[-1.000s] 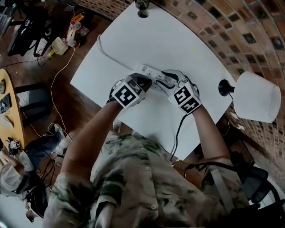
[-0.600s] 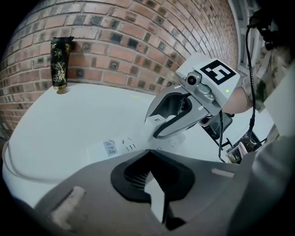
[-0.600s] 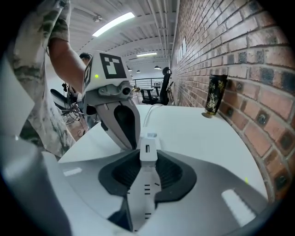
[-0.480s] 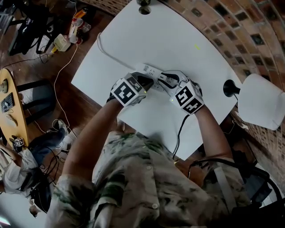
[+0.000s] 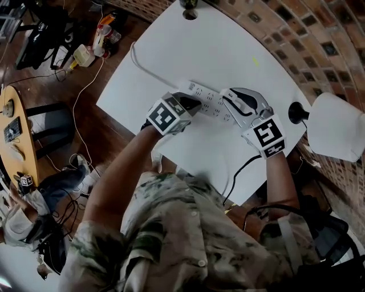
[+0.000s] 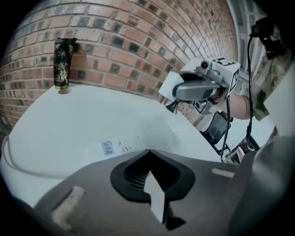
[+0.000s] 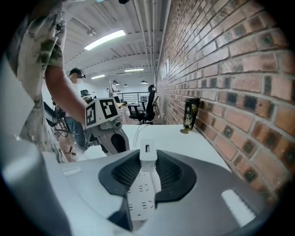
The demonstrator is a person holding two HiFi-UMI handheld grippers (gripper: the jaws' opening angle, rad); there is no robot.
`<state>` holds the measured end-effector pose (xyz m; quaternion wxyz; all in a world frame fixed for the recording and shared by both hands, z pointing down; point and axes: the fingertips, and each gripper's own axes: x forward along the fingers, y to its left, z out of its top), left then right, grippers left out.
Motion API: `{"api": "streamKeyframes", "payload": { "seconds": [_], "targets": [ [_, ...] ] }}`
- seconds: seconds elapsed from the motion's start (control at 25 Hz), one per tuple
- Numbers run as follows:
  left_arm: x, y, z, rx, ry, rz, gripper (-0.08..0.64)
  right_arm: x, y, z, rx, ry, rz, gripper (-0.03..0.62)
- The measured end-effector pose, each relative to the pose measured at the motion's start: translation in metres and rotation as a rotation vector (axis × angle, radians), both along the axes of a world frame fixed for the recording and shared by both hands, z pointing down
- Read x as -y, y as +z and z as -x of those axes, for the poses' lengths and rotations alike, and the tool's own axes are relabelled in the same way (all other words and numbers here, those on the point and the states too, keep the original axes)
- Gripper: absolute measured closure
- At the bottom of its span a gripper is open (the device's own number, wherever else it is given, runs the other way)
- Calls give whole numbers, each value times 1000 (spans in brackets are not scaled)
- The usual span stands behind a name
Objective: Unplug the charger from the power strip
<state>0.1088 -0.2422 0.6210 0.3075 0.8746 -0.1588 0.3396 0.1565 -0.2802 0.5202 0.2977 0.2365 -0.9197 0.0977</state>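
Note:
A white power strip (image 5: 211, 101) lies across the middle of the white table (image 5: 222, 45). My left gripper (image 5: 191, 103) is shut, and its tips press down on the strip's left end; past those tips (image 6: 150, 154) the strip (image 6: 124, 144) runs on, showing a small label. My right gripper (image 5: 230, 96) hangs above the strip's right end, shut on a small white charger block (image 7: 147, 154). The charger is clear of the strip (image 7: 140, 196), which shows below through the jaw gap. The left gripper (image 7: 113, 138) appears beyond it.
A lamp with a white shade (image 5: 336, 125) and black base (image 5: 295, 112) stands at the table's right edge by the brick wall. A dark patterned cup (image 5: 188, 10) stands at the far end. The strip's white cord (image 5: 142, 65) runs off left. A black cable (image 5: 239, 171) crosses the near edge.
My right gripper has risen and drawn right, away from the power strip, with the white charger between its jaws. The left gripper stays pressed on the strip.

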Motion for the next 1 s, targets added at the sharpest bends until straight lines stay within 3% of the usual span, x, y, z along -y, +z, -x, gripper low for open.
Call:
{"api": "streamKeyframes", "payload": {
  "seconds": [0.24, 0.4, 0.72, 0.88, 1.0],
  "targets": [
    [-19, -65, 1, -141, -18, -115, 557, -39, -26, -34, -12, 153, -44, 486],
    [-66, -128, 23, -251, -35, -168, 557, -90, -59, -33, -13, 228, -96, 486],
    [-215, -231, 133, -390, -54, -333, 557, -252, -129, 18, 16, 380, -214, 486],
    [-294, -248, 189, -401, -61, -345, 557, -346, -141, 46, 26, 488, -191, 486],
    [-344, -258, 218, -411, -73, -354, 557, -407, -156, 55, 14, 519, -177, 486]
  ]
}}
